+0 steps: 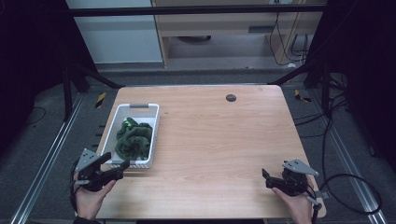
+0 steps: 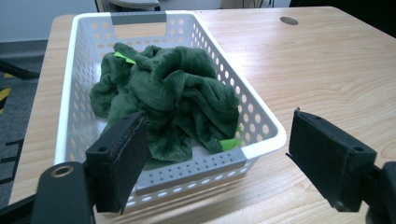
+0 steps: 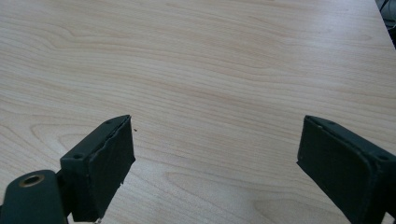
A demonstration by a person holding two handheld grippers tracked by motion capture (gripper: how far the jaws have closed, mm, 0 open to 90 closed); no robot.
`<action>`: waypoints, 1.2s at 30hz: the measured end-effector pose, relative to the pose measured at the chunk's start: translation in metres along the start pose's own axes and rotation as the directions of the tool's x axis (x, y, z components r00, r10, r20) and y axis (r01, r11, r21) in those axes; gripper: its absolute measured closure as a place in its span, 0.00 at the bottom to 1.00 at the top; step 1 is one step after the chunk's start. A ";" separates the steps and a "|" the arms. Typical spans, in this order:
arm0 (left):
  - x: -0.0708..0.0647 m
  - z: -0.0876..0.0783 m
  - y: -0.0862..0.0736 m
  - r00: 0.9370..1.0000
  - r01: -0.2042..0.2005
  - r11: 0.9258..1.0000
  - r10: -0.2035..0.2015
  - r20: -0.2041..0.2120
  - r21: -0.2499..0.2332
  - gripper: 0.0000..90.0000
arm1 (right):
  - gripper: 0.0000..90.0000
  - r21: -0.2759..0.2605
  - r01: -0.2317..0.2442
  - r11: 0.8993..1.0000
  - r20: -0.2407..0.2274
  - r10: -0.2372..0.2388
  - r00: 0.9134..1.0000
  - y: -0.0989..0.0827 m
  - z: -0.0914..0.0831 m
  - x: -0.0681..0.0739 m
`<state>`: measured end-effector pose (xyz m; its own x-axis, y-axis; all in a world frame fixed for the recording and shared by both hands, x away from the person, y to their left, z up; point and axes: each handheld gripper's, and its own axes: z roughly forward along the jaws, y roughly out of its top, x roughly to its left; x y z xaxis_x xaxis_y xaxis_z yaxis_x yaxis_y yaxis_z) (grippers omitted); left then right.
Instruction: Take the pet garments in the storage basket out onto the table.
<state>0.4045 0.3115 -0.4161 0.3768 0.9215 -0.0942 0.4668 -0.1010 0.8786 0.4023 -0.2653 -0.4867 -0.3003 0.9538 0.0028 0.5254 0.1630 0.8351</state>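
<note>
A white perforated basket [image 1: 155, 128] [image 2: 74, 74] with grey handles stands on the left part of the wooden table [image 1: 224, 140]. In it lies a crumpled dark green fleecy cloth [image 1: 134, 140] [image 2: 173, 88] with small bright green tags. My left gripper [image 1: 116, 161] [image 2: 217, 140] is held just in front of the basket's near end, a little above it. Its jaws stand open, spanning the near rim's width, with nothing gripped. My right gripper [image 1: 266, 178] [image 3: 217, 135] is open over bare wood near the table's front right corner.
A small black round grommet [image 1: 230, 97] [image 2: 288, 20] sits in the tabletop near the far edge. Cables [image 1: 345, 186] trail on the floor to the right. Dark frame bars and a pale cabinet [image 1: 224, 28] stand beyond the table.
</note>
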 end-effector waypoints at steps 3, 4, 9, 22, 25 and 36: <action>0.002 0.001 0.003 1.000 -0.005 1.000 0.005 0.000 0.001 0.21 | 0.12 -0.001 0.002 1.000 -0.005 -0.002 1.000 0.000 0.000 0.001; 0.003 0.001 0.004 1.000 -0.006 1.000 0.006 -0.001 0.001 0.21 | 0.12 -0.001 0.001 1.000 -0.006 -0.001 1.000 0.000 0.000 0.001; 0.006 0.004 0.013 1.000 -0.019 1.000 0.019 -0.001 0.003 0.21 | 0.12 0.000 -0.004 1.000 -0.007 0.004 1.000 0.000 -0.001 0.000; 0.010 0.016 0.028 0.999 -0.035 0.999 0.035 -0.008 0.021 0.20 | 0.12 0.003 -0.005 1.000 -0.002 0.005 1.000 0.001 0.000 0.000; 0.011 0.018 0.034 0.999 -0.043 0.999 0.043 -0.013 0.028 0.20 | 0.12 0.003 -0.002 1.000 -0.001 0.002 1.000 0.001 0.000 -0.001; 0.014 0.036 0.045 0.999 -0.049 0.997 0.050 -0.016 0.062 0.20 | 0.12 0.011 -0.001 1.000 -0.005 0.001 1.000 0.000 0.002 -0.001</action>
<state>0.4593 0.3067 -0.3949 0.3870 0.9211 -0.0430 0.4964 -0.1689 0.8515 0.4041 -0.2662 -0.4873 -0.3040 0.9527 0.0065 0.5341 0.1648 0.8292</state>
